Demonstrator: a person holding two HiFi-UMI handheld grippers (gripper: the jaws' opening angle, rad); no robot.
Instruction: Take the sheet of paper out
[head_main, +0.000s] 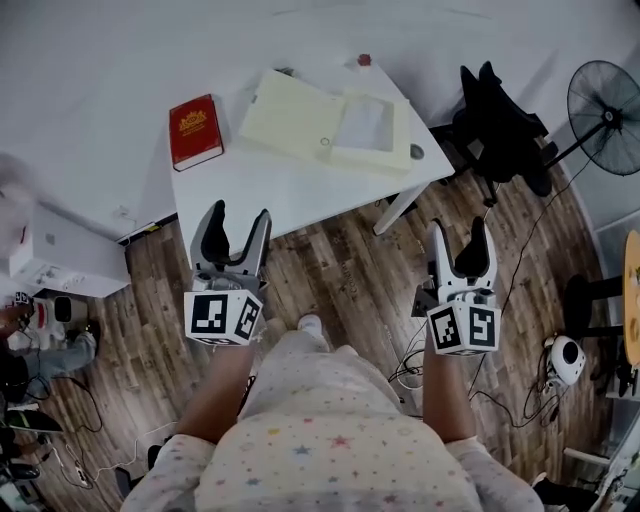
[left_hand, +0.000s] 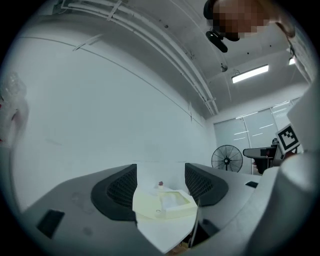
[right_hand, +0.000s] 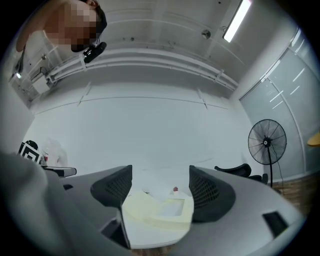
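Note:
A pale yellow envelope-like folder (head_main: 300, 122) lies on the white table (head_main: 290, 190), with a white sheet of paper (head_main: 366, 122) showing through its open flap at the right. The folder (left_hand: 162, 206) also shows in the left gripper view, and the folder (right_hand: 155, 212) in the right gripper view. My left gripper (head_main: 232, 232) is open, held over the table's near edge. Over the floor right of the table, my right gripper (head_main: 460, 250) is open too. Both hold nothing and stand short of the folder.
A red book (head_main: 194, 130) lies at the table's left end. A small red object (head_main: 364, 60) sits at the far edge. A black chair (head_main: 500, 125) and a standing fan (head_main: 605, 105) are to the right. White boxes (head_main: 60, 250) stand on the floor at left.

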